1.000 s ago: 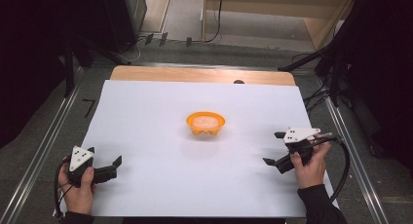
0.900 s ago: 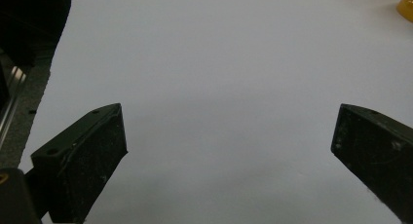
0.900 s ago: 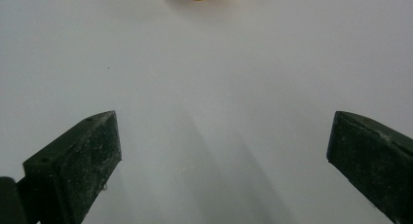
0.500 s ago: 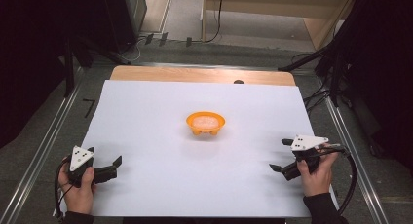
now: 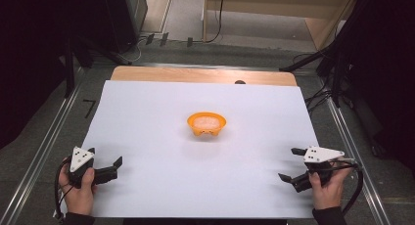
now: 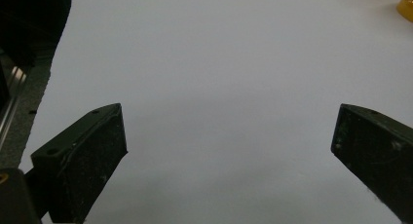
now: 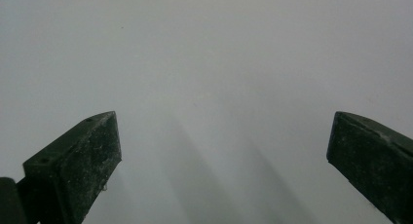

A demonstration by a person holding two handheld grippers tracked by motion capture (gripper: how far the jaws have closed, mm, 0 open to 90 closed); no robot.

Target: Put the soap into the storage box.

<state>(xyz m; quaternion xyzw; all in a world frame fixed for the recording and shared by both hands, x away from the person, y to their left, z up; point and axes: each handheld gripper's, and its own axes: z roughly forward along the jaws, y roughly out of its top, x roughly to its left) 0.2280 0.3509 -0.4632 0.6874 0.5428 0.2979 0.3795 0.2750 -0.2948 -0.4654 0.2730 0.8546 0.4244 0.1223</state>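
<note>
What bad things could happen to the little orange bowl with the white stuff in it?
1. The small orange plastic bowl looks filled near its rim with white grains, so a bump or tilt from a tool might spill them on the white sheet covering the table.
2. It stands alone on the smooth sheet, so a one-sided push could slide it instead of gripping it.
3. The left tool and right tool are both open and apart from it; a fast reach could knock it.
</note>
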